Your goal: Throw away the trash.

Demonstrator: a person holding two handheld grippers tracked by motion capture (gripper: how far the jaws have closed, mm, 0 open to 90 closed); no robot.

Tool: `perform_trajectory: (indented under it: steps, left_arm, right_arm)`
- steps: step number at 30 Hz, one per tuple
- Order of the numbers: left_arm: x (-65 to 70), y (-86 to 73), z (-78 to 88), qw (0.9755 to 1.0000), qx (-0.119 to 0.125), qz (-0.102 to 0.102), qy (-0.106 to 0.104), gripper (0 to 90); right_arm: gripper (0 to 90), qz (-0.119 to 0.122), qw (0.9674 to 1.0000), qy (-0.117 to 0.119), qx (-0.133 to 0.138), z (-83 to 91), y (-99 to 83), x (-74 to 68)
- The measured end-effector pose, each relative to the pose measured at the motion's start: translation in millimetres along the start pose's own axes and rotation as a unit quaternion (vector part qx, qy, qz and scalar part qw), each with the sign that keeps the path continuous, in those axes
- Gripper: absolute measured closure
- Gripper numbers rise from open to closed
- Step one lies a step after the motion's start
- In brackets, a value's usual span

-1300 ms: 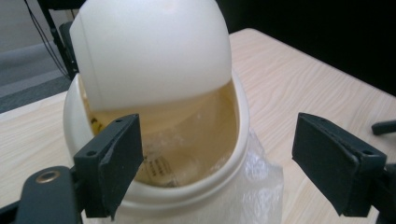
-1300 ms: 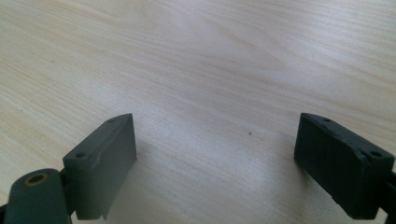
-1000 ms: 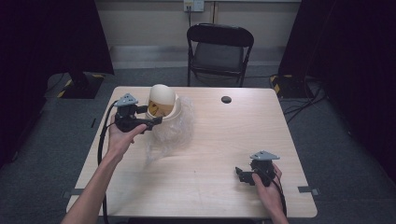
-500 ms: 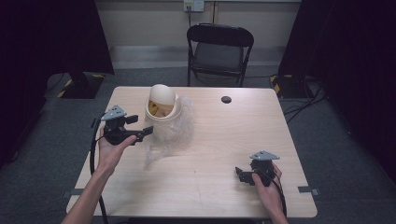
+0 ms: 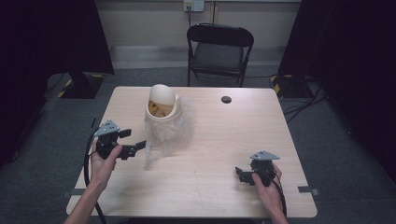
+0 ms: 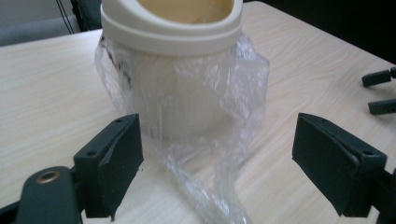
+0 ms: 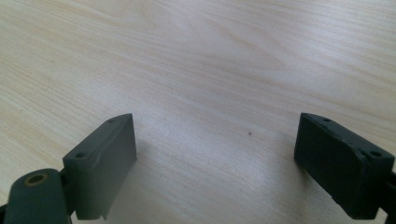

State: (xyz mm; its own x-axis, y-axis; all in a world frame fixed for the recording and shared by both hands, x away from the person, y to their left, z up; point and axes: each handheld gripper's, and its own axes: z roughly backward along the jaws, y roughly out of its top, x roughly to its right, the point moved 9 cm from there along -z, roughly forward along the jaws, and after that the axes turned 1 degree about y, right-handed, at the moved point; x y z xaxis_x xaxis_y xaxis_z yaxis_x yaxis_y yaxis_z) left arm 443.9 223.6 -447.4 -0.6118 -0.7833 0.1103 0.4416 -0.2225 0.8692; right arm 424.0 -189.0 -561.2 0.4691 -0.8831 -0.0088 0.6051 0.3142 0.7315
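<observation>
Right now your left gripper (image 5: 133,147) has its fingers spread wide and empty, aimed at the small cream bin (image 6: 170,28) just ahead of them, likely lining up on the thin, crinkled clear plastic bag (image 6: 205,140) trailing between them. Your right gripper (image 5: 243,173), fingers likewise apart, rests well away over bare, pale wood-grain table (image 7: 196,56).

A cream bin (image 5: 161,110) stands upright on the table, clear plastic bag (image 5: 170,133) seemingly draped around it.
</observation>
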Motion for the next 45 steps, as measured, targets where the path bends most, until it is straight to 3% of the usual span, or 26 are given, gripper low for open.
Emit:
perform_trajectory:
  steps: [7,8,14,16,25,36,40,45]
  left_arm:
    - [-4.0,-21.8,3.4,0.9998,-0.014,-0.001,0.016,15.9]
    - [-5.2,-31.7,3.9,0.9995,-0.02,0.004,0.022,15.9]
    - [-8.6,-55.7,6.0,0.9987,-0.038,0.011,0.033,15.9]
    - [-10.1,-69.8,6.6,0.9976,-0.055,0.005,0.042,15.9]
    - [-13.3,-99.8,5.2,0.9948,-0.088,0.005,0.052,15.9]
    - [-15.6,-123.9,-4.6,0.9917,-0.114,0.014,0.058,16.3]
    - [-19.2,-124.8,-7.6,0.9908,-0.11,-0.009,0.078,15.7]
    - [-19.4,-125.3,-8.0,0.9897,-0.114,-0.016,0.085,14.9]
  right_arm:
    - [11.9,0.0,1.0,0.0,0.0,0.0,0.0,0.0]
    - [11.9,0.0,1.0,0.0,0.0,0.0,0.0,0.0]
    - [11.9,0.001,1.0,-0.001,0.0,0.1,-0.1,0.1]
    - [11.9,0.0,1.0,0.0,0.0,0.0,0.0,0.0]
    - [11.9,0.0,1.0,0.0,0.0,0.0,0.0,0.0]
    - [11.9,0.0,1.0,0.0,0.0,0.0,0.0,0.0]
    - [11.9,0.001,1.0,-0.001,0.0,0.1,-0.1,0.1]
    - [11.9,0.0,1.0,0.0,0.0,0.0,0.0,0.0]
